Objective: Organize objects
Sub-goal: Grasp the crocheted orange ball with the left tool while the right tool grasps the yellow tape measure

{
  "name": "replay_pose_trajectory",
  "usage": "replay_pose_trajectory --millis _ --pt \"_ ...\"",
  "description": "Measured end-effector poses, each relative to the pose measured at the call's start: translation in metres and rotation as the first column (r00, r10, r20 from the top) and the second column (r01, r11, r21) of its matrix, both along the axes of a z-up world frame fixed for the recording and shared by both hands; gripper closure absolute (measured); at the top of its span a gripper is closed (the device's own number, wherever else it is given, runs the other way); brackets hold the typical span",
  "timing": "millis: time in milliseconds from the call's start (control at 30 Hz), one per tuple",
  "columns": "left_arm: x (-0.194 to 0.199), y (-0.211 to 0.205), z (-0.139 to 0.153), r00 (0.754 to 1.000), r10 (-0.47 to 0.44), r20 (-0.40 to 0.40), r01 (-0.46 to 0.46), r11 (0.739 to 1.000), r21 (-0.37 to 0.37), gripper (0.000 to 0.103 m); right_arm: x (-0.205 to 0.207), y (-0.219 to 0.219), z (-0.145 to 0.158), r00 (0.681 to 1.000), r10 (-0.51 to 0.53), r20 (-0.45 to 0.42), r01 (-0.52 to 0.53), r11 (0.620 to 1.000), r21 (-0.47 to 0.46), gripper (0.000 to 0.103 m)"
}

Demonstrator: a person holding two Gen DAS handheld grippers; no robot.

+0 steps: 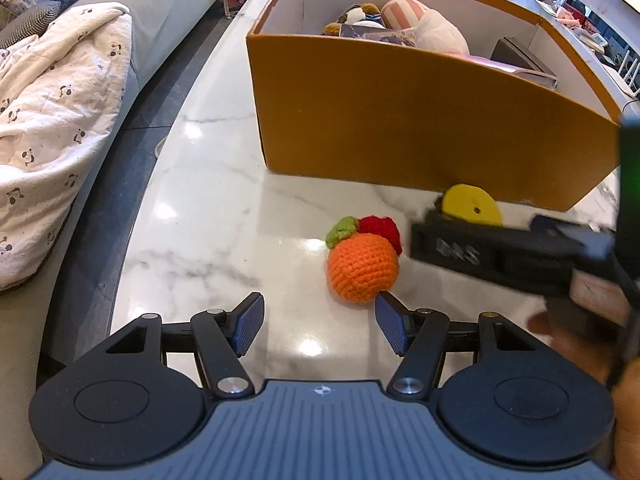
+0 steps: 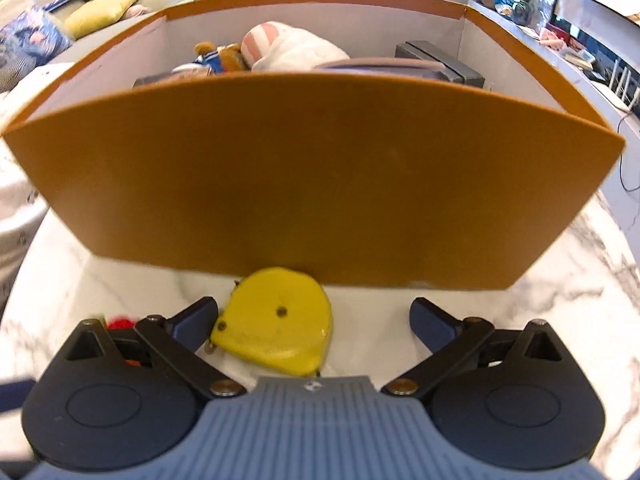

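Yellow tape measure (image 2: pixel 278 322) lies between the right gripper's (image 2: pixel 314 322) spread fingers.

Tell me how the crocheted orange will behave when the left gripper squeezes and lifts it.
The crocheted orange looks soft and stuffed, so it will probably squash between the left gripper's pads rather than resist. Its yarn surface should grip well, not slip. Being round, on the glossy marble table, it may roll if nudged, though the knitted leaf and red piece could stop it.
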State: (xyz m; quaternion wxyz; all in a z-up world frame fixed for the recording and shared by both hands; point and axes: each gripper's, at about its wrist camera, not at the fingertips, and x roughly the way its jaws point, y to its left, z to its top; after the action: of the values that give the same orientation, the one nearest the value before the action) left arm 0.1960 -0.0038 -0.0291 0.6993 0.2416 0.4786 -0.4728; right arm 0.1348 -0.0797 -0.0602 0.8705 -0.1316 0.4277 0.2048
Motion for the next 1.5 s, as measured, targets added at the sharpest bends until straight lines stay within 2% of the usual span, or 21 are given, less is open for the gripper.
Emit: replay_pose_trajectory --millis 267,367,500,700,833,933,1033,1133,1300,1400,1500 --pt "-0.002 0.001 0.002 1.000 -0.015 0.002 0.015 1.000 -0.004 0.031 -0.001 -0.054 0.005 1.000 0.022 -0.009 -0.022 0.999 -0.032 0.001" --pt "-0.004 0.000 0.003 1.000 -0.024 0.002 0.024 1.000 -0.005 0.031 -0.004 -0.065 0.008 0.991 0.131 -0.009 -0.130 0.991 0.038 0.001" --pt "-0.007 0.001 0.002 0.999 -0.042 0.009 0.042 0.999 -0.004 0.031 -0.002 -0.057 0.012 0.986 0.164 0.030 -0.165 0.984 0.067 0.001" --pt "-0.005 -0.003 0.002 0.999 -0.044 0.007 0.044 0.999 -0.003 0.031 0.006 -0.039 0.007 0.996 0.081 0.049 -0.084 0.994 0.065 0.001" --pt "-0.005 -0.005 0.003 0.999 -0.052 0.009 0.052 0.999 -0.003 0.031 0.014 -0.029 0.000 0.998 0.023 0.054 -0.024 1.000 0.014 0.001" --pt "-0.003 -0.007 0.004 0.998 -0.056 0.009 0.056 0.998 -0.005 0.031 0.013 -0.036 -0.001 0.995 -0.038 0.097 0.039 0.999 -0.006 0.001" --pt "-0.001 -0.008 0.004 0.999 -0.053 0.009 0.053 0.999 -0.005 0.031 0.018 -0.053 0.000 0.992 -0.101 0.077 0.101 0.995 0.007 0.001" --pt "0.000 -0.008 0.004 0.999 -0.048 0.003 0.048 0.999 -0.008 0.031 0.018 -0.071 0.003 0.992 -0.110 0.063 0.110 0.994 0.002 0.001" --pt "-0.001 -0.010 0.001 0.999 -0.032 0.005 0.032 0.999 -0.014 0.031 0.004 -0.103 0.006 0.997 -0.070 0.037 0.070 0.997 -0.011 0.001" --pt "-0.004 -0.012 -0.002 1.000 -0.025 0.010 0.025 0.999 -0.025 0.031 -0.003 -0.113 0.007 1.000 -0.005 0.024 0.005 1.000 -0.009 0.001" --pt "-0.008 -0.016 -0.008 1.000 -0.021 0.010 0.021 0.999 -0.028 0.031 -0.008 -0.115 0.004 0.997 0.064 0.048 -0.063 0.998 -0.002 0.001"
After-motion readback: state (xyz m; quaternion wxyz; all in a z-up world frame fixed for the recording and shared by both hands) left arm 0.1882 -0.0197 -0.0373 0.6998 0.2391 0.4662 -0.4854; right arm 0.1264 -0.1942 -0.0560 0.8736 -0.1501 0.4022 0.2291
